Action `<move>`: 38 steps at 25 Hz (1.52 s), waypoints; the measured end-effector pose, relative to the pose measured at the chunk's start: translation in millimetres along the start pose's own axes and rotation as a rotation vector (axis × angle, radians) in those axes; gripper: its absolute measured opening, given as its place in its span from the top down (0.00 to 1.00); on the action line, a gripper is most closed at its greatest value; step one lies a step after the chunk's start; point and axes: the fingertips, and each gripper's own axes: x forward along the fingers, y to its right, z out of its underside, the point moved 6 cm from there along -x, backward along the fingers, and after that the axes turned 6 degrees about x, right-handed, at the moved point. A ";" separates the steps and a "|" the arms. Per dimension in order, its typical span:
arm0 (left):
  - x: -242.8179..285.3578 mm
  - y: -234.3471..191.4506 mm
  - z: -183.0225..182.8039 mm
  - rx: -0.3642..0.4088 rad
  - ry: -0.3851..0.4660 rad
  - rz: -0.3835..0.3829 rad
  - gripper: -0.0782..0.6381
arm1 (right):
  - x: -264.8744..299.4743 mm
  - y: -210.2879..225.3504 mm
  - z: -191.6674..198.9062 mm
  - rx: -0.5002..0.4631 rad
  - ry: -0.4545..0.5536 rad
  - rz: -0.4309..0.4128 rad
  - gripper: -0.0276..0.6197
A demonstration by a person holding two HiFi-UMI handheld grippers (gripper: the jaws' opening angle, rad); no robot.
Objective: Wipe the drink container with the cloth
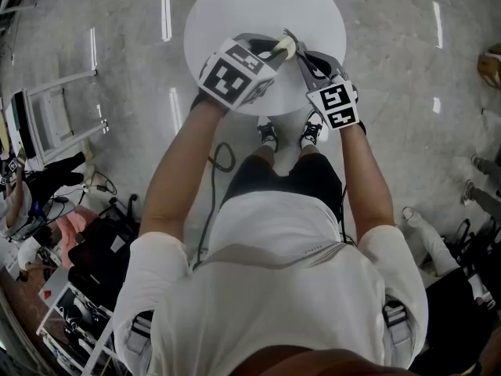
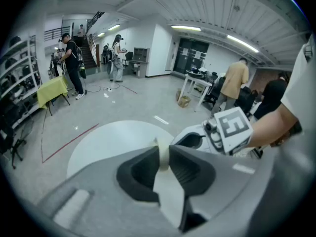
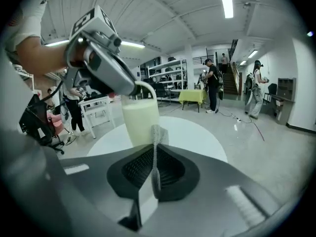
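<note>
Over a round white table [image 1: 235, 6], my left gripper [image 2: 162, 149] is shut on the rim of the drink container [image 3: 139, 115], a clear cup of pale milky liquid. The cup's thin cream wall [image 2: 163, 157] shows pinched between its jaws. In the right gripper view, the left gripper [image 3: 144, 86] holds the cup up from above. My right gripper [image 3: 154, 138] is shut on a thin grey cloth [image 3: 157, 132], whose edge stands right in front of the cup's side. From the head view, both grippers [image 1: 291, 39] meet at the cup [image 1: 283, 48] near the table's front edge.
The white table top [image 3: 202, 132] spreads behind the cup. Several people stand in the room, near a yellow-covered table [image 3: 192, 97] and a white table [image 2: 197, 85]. Shelves, bags and cables [image 1: 86, 233] crowd the floor on my left.
</note>
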 end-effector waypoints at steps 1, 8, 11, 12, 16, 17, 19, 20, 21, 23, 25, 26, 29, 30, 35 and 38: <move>0.6 0.0 -0.2 0.000 0.000 0.000 0.80 | 5.8 2.7 6.6 0.004 -0.035 -0.002 0.94; -0.7 3.2 -1.2 0.021 0.008 0.000 0.80 | 24.1 8.0 29.9 0.003 -0.164 -0.047 0.94; -3.5 3.5 2.5 0.041 0.008 0.016 0.81 | 17.3 10.5 23.9 0.026 -0.158 -0.047 0.94; -3.9 3.5 2.1 0.057 0.009 0.022 0.81 | 12.7 13.1 19.7 0.037 -0.148 -0.043 0.94; -6.5 4.7 2.8 0.132 -0.016 0.040 0.81 | -8.1 21.1 -3.7 0.052 -0.093 -0.033 0.94; -6.6 5.7 3.1 0.148 -0.022 0.046 0.81 | -12.5 21.9 -10.0 0.039 -0.076 -0.042 0.94; -5.3 7.2 2.1 0.169 -0.030 0.057 0.81 | -19.5 23.7 -25.2 -0.017 -0.041 -0.097 0.94; -4.1 7.3 0.7 0.175 -0.032 0.062 0.81 | -21.8 25.1 -34.8 -0.057 -0.026 -0.153 0.94; -2.7 6.9 -1.1 0.178 -0.033 0.067 0.81 | -22.9 27.0 -45.4 -0.103 -0.019 -0.227 0.94; -0.7 5.5 -5.4 0.188 -0.029 0.073 0.81 | -22.2 33.8 -66.9 -0.198 -0.041 -0.392 0.94; 0.4 5.8 -7.3 0.196 -0.028 0.074 0.81 | -20.8 44.2 -87.8 -0.262 -0.083 -0.511 0.94; 1.4 7.2 -7.3 0.200 -0.029 0.076 0.81 | -20.9 49.6 -97.4 -0.280 -0.098 -0.553 0.94; 5.4 13.1 -8.7 0.228 -0.031 0.083 0.81 | -20.5 60.0 -119.9 -0.325 -0.133 -0.645 0.94; 6.0 14.3 -8.8 0.237 -0.033 0.085 0.81 | -18.2 59.5 -124.7 -0.348 -0.151 -0.667 0.94; 4.4 11.5 -6.8 0.231 -0.021 0.078 0.81 | 1.8 38.5 -125.0 -0.461 -0.249 -0.749 0.94; 1.0 6.1 -4.4 0.225 -0.007 0.075 0.81 | 14.6 33.6 -114.2 -0.484 -0.304 -0.791 0.94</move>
